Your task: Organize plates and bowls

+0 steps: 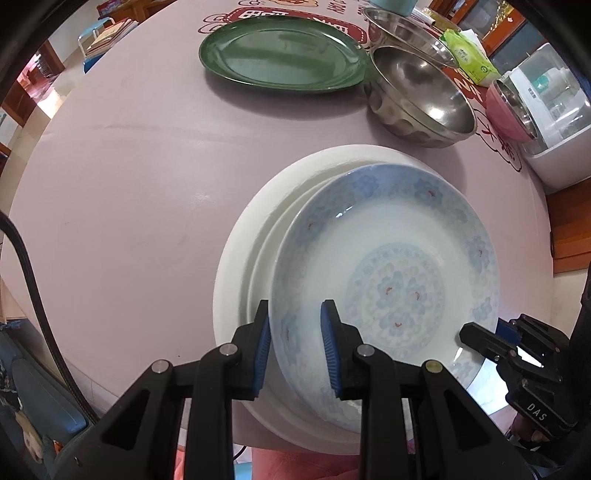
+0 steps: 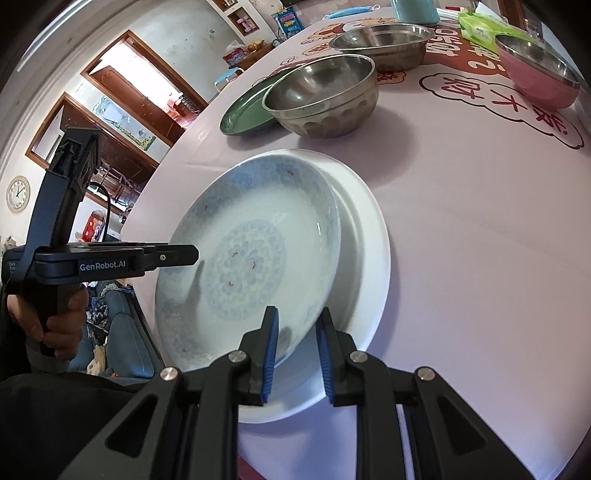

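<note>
A blue-patterned plate [image 1: 388,258] [image 2: 251,240] sits tilted over a larger plain white plate [image 1: 236,258] [image 2: 373,229] at the near edge of the pink table. My left gripper [image 1: 295,332] is shut on the patterned plate's left rim, with one blue pad inside and one outside. My right gripper [image 2: 297,339] is shut on the opposite rim of the same plate. Each gripper shows in the other's view: the right gripper [image 1: 469,332] at the plate's right edge, the left gripper [image 2: 177,254] at its left edge, in a person's hand.
Farther back lie a green plate [image 1: 280,55] [image 2: 243,110], a dimpled steel bowl [image 1: 421,96] [image 2: 325,96], a second steel bowl [image 1: 402,29] [image 2: 384,40] and a pink bowl [image 1: 509,107] [image 2: 539,70]. A green tissue pack [image 1: 469,55] and a white appliance [image 1: 554,110] are at the right.
</note>
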The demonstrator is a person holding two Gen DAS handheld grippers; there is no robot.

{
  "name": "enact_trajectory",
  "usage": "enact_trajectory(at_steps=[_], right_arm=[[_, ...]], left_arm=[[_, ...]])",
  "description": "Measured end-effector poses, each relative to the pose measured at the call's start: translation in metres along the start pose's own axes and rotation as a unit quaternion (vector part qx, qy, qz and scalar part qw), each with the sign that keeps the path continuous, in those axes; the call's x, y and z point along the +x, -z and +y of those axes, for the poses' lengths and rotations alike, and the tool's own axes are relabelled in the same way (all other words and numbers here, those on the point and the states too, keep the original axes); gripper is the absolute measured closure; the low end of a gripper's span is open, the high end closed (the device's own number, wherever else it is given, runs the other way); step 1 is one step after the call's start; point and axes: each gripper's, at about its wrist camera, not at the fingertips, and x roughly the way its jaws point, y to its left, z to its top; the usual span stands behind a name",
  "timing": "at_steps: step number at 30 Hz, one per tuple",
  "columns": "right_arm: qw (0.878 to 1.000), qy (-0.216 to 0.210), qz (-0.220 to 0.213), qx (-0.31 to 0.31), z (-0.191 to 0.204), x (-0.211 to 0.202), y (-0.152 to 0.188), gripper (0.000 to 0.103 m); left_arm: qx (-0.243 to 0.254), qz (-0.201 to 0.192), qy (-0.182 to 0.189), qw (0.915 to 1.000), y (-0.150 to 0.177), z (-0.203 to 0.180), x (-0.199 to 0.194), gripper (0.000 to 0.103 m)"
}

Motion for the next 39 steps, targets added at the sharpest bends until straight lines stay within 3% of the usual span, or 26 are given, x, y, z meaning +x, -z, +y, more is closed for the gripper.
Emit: enact_trajectory(at_steps=[16, 33, 39], right_arm=[[0.999, 0.012, 0.020, -0.035, 0.012, 0.006, -0.005, 0.080], [0.995, 0.067, 0.039, -0.069, 0.028, 0.004, -0.012, 0.079], [0.993, 0.095, -0.001, -0.074, 0.029, -0.014, -0.018, 0.057]], left_arm=[[-0.012, -0.005, -0.013, 0.9998, 0.009, 0.001, -0.001, 0.078], [-0.037, -0.044, -0.008, 0.9983, 0.009, 0.011, -0.031, 0.075], [-0.035, -0.060, -0.012, 0.9975, 0.008, 0.008, -0.048, 0.074]])
